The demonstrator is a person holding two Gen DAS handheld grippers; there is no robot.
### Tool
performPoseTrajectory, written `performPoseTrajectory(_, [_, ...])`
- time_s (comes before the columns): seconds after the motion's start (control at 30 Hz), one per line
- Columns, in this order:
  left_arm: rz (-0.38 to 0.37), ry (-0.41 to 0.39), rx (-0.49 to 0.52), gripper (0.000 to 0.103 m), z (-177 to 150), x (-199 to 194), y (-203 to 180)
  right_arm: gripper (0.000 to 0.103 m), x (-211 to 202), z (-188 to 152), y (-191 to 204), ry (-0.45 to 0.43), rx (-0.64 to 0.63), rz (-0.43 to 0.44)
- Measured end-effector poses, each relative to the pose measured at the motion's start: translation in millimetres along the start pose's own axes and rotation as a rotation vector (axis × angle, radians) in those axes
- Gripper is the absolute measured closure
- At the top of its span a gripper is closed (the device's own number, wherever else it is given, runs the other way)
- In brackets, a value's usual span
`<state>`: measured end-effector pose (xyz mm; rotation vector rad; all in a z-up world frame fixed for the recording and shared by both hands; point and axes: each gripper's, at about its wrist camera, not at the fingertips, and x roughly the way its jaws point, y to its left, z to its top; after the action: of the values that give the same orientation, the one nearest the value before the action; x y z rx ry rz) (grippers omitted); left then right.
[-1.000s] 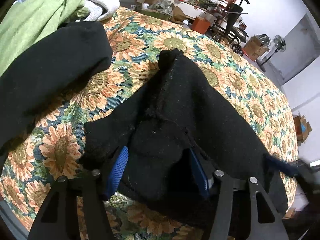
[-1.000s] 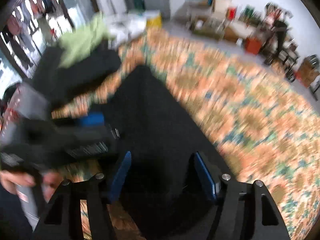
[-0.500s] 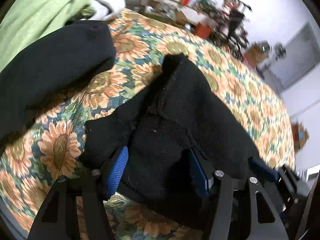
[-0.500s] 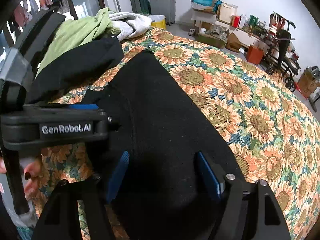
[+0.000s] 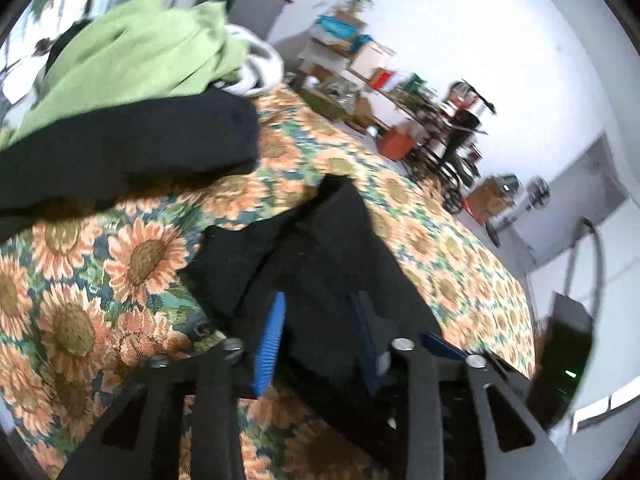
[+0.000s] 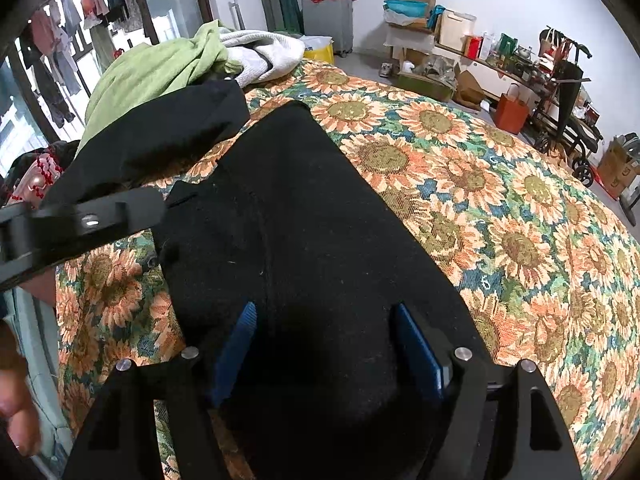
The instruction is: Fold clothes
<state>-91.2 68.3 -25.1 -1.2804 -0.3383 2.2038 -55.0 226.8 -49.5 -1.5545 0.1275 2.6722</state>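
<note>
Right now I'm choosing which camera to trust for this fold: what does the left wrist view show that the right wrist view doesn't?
Only the left wrist view shows the left gripper, its fingers just narrowed around a bunched fold of the black garment. Only the right wrist view shows the right gripper standing wide over flat cloth, plus hanging laundry at the window. Both show the sunflower bedspread, green cloth and a second black garment.

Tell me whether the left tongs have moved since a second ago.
Yes. The left tongs have lifted and tipped up: the far wall fills more of their view, and they have just been closing on the black garment.
</note>
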Motion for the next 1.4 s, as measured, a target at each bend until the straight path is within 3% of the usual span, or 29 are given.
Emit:
performPoseTrajectory(0.07, [-0.017, 0.03, 0.022, 0.088, -1, 1, -7, 0.026, 0, 0, 0, -0.004, 0.003, -0.001])
performPoseTrajectory(0.2, [-0.024, 0.11, 0.053, 0.089, -12, 22, -13, 0.026, -2, 2, -7, -0.001, 0.026, 0.037])
performPoseTrajectory(0.27, [-0.057, 0.167, -0.009, 0.091, -19, 40, -1, 0.028, -5, 2, -12, 0.001, 0.046, 0.063])
performPoseTrajectory(0.33, [-0.095, 0.212, -0.066, 0.1, -22, 54, 10, 0.028, -10, -2, -3, 0.001, -0.007, 0.007])
performPoseTrajectory(0.4, [-0.117, 0.225, -0.074, 0.1, -19, 54, 16, 0.029, -17, -5, 3, -0.002, -0.034, -0.03])
performPoseTrajectory(0.63, [-0.069, 0.23, -0.007, 0.1, -18, 53, 2, 0.029, -40, -20, -5, 0.023, -0.016, -0.052])
performPoseTrajectory(0.83, [-0.1, 0.268, -0.041, 0.1, -13, 57, 6, 0.029, -57, -24, -5, -0.002, -0.024, -0.109])
performPoseTrajectory(0.93, [-0.111, 0.268, -0.043, 0.1, -14, 55, 7, 0.036, -51, -20, -14, 0.026, -0.014, -0.134])
performPoseTrajectory(1.03, [-0.126, 0.27, -0.066, 0.1, -16, 54, 12, 0.048, -26, -28, -25, 0.09, 0.022, -0.084])
performPoseTrajectory(1.17, [-0.121, 0.256, -0.088, 0.101, -15, 39, 4, 0.048, -20, -40, -42, 0.056, 0.091, 0.013])
performPoseTrajectory(1.23, [-0.158, 0.247, -0.056, 0.101, -15, 28, -9, 0.048, -20, -43, -49, 0.044, 0.121, 0.048])
performPoseTrajectory(1.4, [-0.134, 0.258, 0.084, 0.101, -20, 16, -41, 0.047, -21, -44, -42, 0.024, 0.093, 0.008])
